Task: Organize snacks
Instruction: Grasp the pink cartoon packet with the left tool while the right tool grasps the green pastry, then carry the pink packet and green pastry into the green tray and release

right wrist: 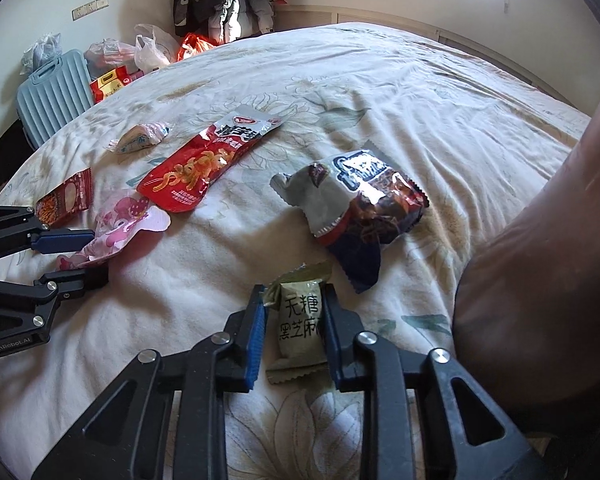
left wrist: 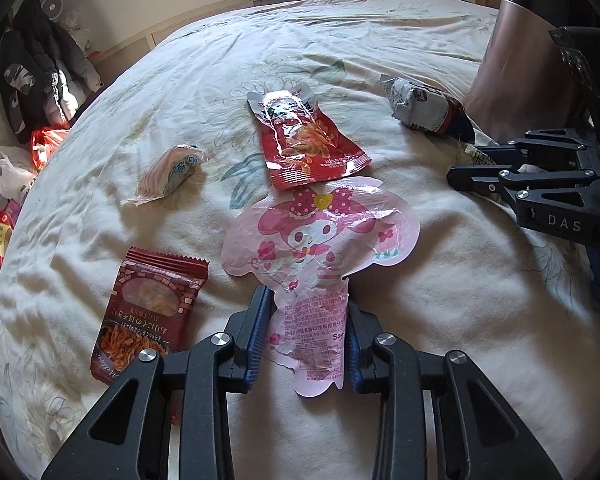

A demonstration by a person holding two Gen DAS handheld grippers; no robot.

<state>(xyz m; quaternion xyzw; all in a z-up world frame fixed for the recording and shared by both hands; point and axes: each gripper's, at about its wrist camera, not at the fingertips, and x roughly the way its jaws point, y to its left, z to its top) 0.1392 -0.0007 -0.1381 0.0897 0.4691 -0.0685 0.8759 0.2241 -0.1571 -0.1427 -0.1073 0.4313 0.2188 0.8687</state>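
Snacks lay scattered on the bed (left wrist: 380,40). The left gripper (left wrist: 306,312) was clamped on the pink packet (left wrist: 320,248), its length running straight ahead; the right gripper (right wrist: 294,316) was clamped on the green packet (right wrist: 300,320).

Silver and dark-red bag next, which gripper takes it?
Probably right. The silver and dark-red bag lies just ahead of the right gripper, though that gripper straddles a green packet. The left gripper straddles the pink pouch, farther off.
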